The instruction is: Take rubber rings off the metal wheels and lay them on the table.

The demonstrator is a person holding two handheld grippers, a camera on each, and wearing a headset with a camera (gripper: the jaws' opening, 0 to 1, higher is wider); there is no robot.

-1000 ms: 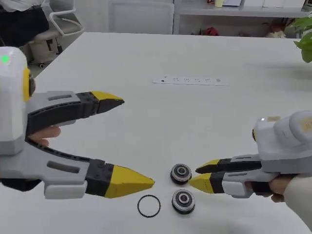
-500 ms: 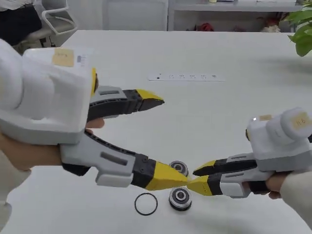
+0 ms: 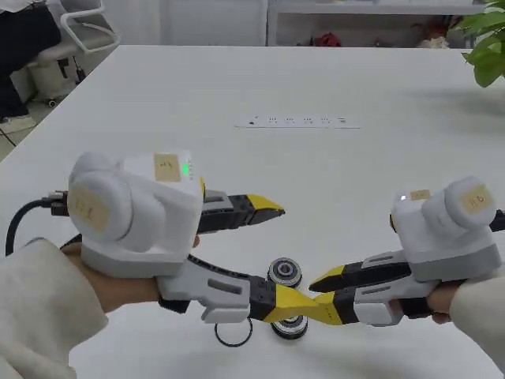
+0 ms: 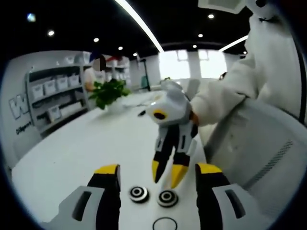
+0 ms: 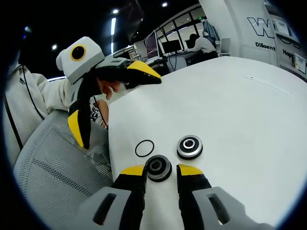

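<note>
Two small metal wheels lie on the white table [image 3: 371,181]: the far wheel [image 3: 284,271] and the near wheel [image 3: 289,328], half hidden behind a jaw. A loose black rubber ring [image 3: 230,337] lies left of the near one. My left gripper [image 3: 292,257] is open wide, its lower jaw crossing in front of the near wheel. My right gripper [image 3: 316,289] comes in from the right with jaws narrowly parted. In the right gripper view the near wheel [image 5: 159,166] sits at my gripper's [image 5: 161,171] tips, with the other wheel [image 5: 190,146] and the ring [image 5: 144,147] beyond. The left gripper view has both wheels [image 4: 138,194] [image 4: 167,198] and the ring [image 4: 164,224].
A white power strip [image 3: 300,121] lies mid-table beyond the wheels. A green plant [image 3: 488,51] stands at the table's far right and an office chair [image 3: 79,31] at the far left. Shelving runs along the back wall.
My left gripper has swung right and in over the wheels, so its lower jaw now crosses the near wheel and the right gripper's tips. The right gripper has barely moved.
</note>
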